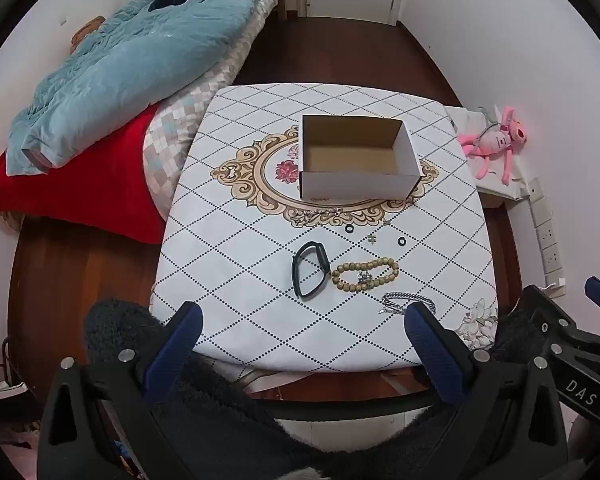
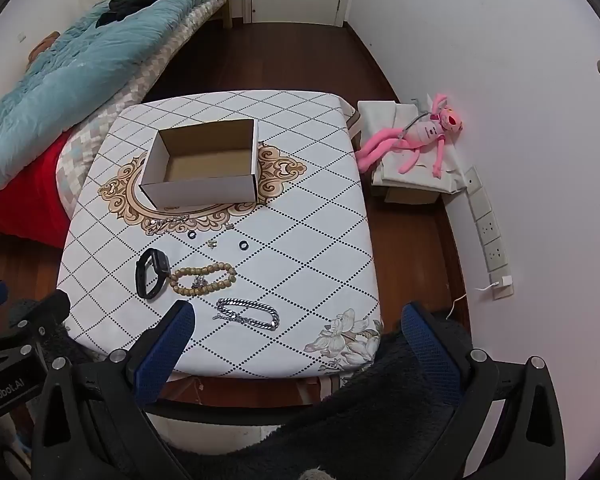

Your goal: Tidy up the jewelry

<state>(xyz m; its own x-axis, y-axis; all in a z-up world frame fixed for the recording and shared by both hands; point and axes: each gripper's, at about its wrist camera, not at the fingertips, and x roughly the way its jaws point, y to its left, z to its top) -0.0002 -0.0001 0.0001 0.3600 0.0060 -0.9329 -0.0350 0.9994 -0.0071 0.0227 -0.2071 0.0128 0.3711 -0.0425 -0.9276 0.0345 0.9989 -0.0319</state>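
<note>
An open, empty cardboard box (image 1: 356, 156) (image 2: 204, 168) stands on the patterned table (image 1: 260, 320) (image 2: 300, 264). In front of it lie a black watch (image 1: 309, 269) (image 2: 152, 273), a wooden bead bracelet (image 1: 365, 275) (image 2: 202, 279), a silver chain bracelet (image 1: 408, 303) (image 2: 247, 313), two black rings (image 1: 349, 229) (image 2: 243, 245), a small charm (image 1: 373, 238) (image 2: 211, 243) and a silver piece (image 1: 316, 213) (image 2: 166, 222). My left gripper (image 1: 302, 324) hangs open above the table's near edge. My right gripper (image 2: 298, 322) is open too, over the near right corner. Neither touches anything.
A bed with a blue quilt (image 1: 132, 64) (image 2: 72, 68) and red sheet (image 1: 84, 188) sits left of the table. A pink plush toy (image 1: 496, 140) (image 2: 416, 136) lies on a low box at the right wall. A power strip (image 2: 490, 232) runs along that wall.
</note>
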